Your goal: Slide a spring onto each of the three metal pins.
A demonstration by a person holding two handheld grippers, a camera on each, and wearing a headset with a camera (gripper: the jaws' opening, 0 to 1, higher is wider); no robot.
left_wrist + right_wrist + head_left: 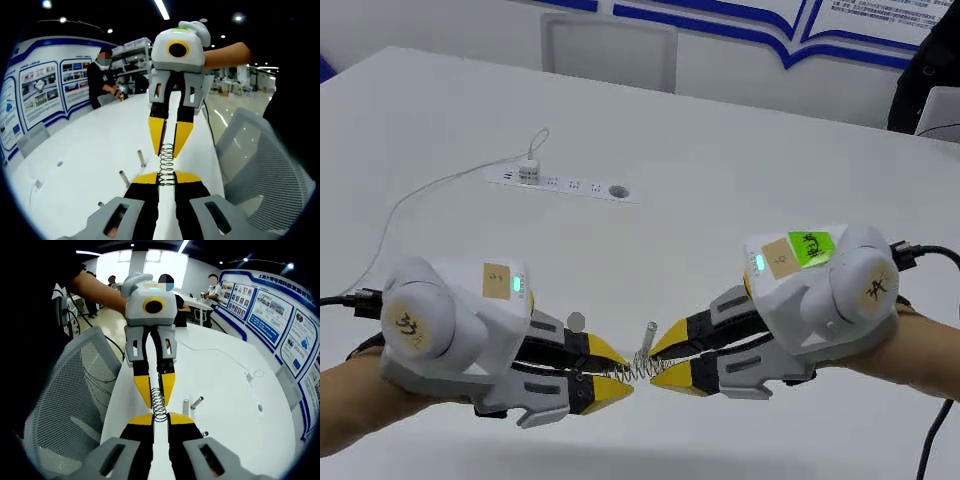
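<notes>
A short coil spring [638,368] hangs just above the white table [720,200], stretched between my two grippers. My left gripper [623,381] is shut on one end and my right gripper [656,362] on the other. In the left gripper view the spring [165,162] runs from my own yellow tips [165,179] up to the right gripper [169,149]. An upright metal pin [651,335] stands right behind the spring. Three pins [142,158] [124,178] [101,204] stand in a row. Another small spring [186,406] sits at the foot of a pin [197,402].
A white power strip [565,185] with a plug and a looping cable lies further back on the table. A grey mesh chair [75,390] stands at the table's near edge. People stand at benches in the background.
</notes>
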